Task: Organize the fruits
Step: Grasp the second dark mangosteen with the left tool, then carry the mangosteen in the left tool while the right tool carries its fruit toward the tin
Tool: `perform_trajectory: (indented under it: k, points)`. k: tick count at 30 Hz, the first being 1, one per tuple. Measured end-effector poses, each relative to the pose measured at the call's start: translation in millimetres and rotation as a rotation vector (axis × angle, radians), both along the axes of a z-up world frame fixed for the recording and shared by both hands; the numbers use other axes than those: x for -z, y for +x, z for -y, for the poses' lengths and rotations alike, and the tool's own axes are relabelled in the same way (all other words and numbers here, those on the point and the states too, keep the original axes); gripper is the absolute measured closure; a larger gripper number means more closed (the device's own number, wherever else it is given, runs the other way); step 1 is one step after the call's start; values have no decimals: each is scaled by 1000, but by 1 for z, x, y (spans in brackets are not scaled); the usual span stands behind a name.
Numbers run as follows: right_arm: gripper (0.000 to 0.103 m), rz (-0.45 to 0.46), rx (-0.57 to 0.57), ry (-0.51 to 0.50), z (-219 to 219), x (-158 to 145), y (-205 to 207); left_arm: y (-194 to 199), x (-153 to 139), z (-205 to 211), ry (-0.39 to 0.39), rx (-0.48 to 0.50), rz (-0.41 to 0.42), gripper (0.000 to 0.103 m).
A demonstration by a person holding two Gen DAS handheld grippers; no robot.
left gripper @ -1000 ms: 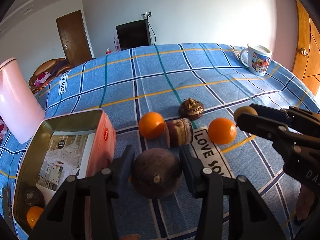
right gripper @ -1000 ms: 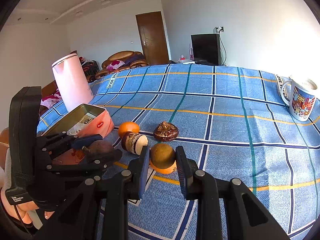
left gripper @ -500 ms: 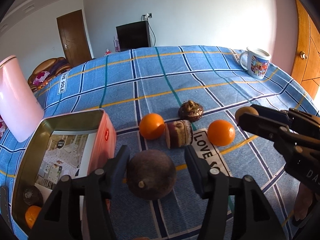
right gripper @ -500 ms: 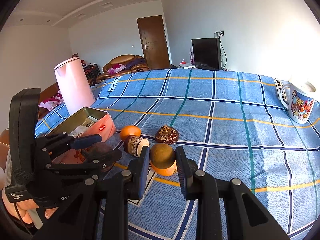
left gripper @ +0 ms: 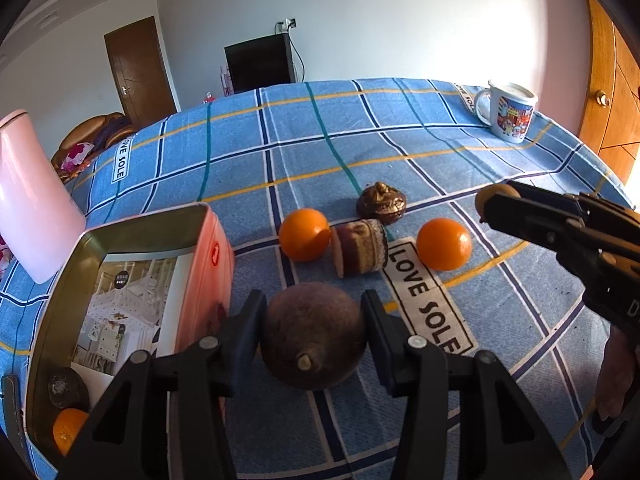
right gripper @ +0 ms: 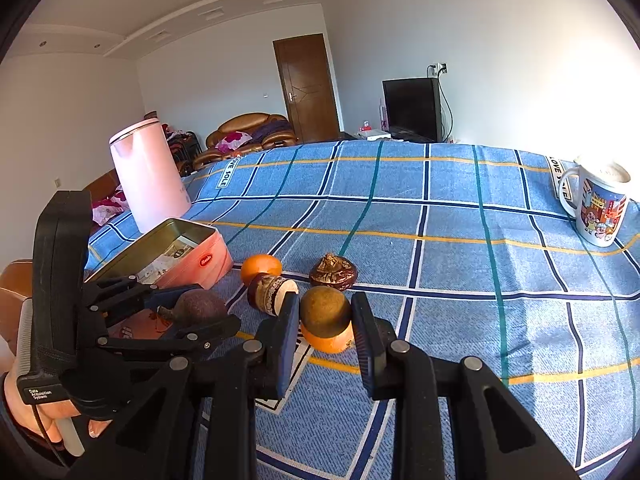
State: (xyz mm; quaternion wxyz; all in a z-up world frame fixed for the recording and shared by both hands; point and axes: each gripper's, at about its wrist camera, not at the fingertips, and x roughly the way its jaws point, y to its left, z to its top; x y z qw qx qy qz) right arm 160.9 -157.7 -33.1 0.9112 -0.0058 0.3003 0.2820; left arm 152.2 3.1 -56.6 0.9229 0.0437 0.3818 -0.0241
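The left gripper (left gripper: 314,328) clamps a dark brown fruit (left gripper: 314,334) right of the tin (left gripper: 140,232). The right gripper (right gripper: 325,326) pinches a tan fruit (right gripper: 325,311) above an orange (right gripper: 330,342).

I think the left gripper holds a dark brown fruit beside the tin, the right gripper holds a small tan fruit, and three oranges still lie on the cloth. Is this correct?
Not quite: the left wrist view shows two oranges on the cloth, one near the tin and one further right. The left gripper does hold the dark brown fruit, and the right gripper the small tan fruit.
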Motion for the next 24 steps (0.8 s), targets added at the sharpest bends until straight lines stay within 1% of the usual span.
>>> perform_trajectory:
  k: [6, 13, 21, 24]
  points:
    - [75, 42, 3, 11, 2, -4, -7, -14, -12, -4, 1, -38, 102, 52]
    - [75, 132, 10, 18, 3, -12, -23, -32, -25, -9, 6, -83, 227, 52]
    - [75, 237, 17, 19, 2, -20, -39, -47, -32, -16, -21, -97, 301, 52]
    - [75, 257, 8, 19, -2, -21, -42, -52, -34, -19, -28, -100, 319, 52]
